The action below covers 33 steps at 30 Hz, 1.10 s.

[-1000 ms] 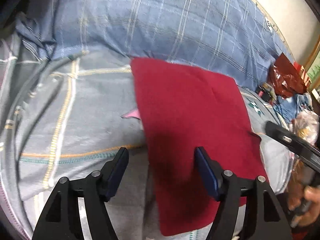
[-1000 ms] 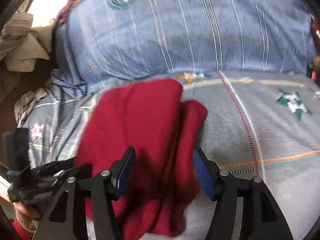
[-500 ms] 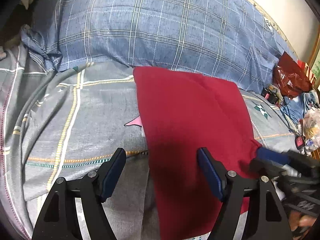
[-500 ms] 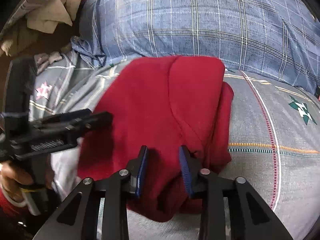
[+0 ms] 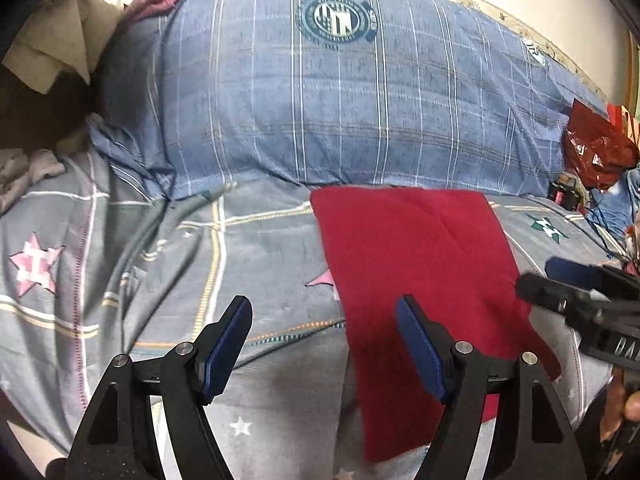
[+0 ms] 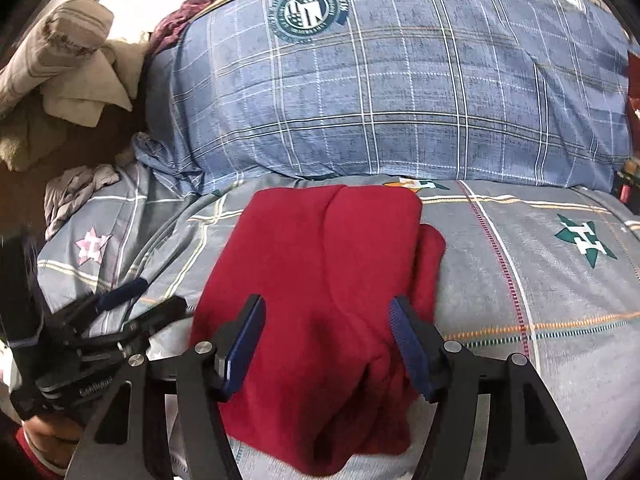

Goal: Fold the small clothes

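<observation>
A dark red garment [image 5: 424, 264] lies folded on the grey bedsheet [image 5: 160, 264], a long flat rectangle in the left wrist view. In the right wrist view the garment [image 6: 320, 280] shows a folded panel on top and bunched edges at its right and near end. My left gripper [image 5: 324, 344] is open and empty, above the sheet at the garment's left edge. My right gripper [image 6: 326, 344] is open and empty, just above the garment's near part. Each gripper shows in the other's view: the right gripper [image 5: 580, 300], the left gripper [image 6: 100, 328].
A big blue plaid pillow [image 5: 340, 92] lies behind the garment. Crumpled cloths [image 6: 76, 60] sit at the far left. A red plastic bag [image 5: 596, 148] and small clutter lie at the far right edge of the bed.
My right gripper closed on the garment's near part half a second ago, then opened and let go. Both grippers have drawn back a little from the garment.
</observation>
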Each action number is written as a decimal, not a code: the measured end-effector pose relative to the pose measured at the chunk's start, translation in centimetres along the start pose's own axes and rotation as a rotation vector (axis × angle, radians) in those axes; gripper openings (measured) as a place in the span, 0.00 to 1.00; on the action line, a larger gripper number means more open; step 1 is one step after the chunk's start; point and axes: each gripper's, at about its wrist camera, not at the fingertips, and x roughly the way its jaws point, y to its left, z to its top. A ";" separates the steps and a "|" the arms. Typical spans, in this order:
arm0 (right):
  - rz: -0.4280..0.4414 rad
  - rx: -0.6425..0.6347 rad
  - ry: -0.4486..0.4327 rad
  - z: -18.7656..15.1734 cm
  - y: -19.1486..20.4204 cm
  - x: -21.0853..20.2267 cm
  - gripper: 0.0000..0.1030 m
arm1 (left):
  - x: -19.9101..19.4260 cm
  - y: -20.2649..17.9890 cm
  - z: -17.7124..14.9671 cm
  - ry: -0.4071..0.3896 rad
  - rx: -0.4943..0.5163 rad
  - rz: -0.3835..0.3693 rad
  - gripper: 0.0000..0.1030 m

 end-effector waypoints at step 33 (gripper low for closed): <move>-0.020 0.044 -0.121 -2.6 1.5 -7.0 0.81 | -9.8 -0.4 -2.9 -0.135 0.061 0.036 0.76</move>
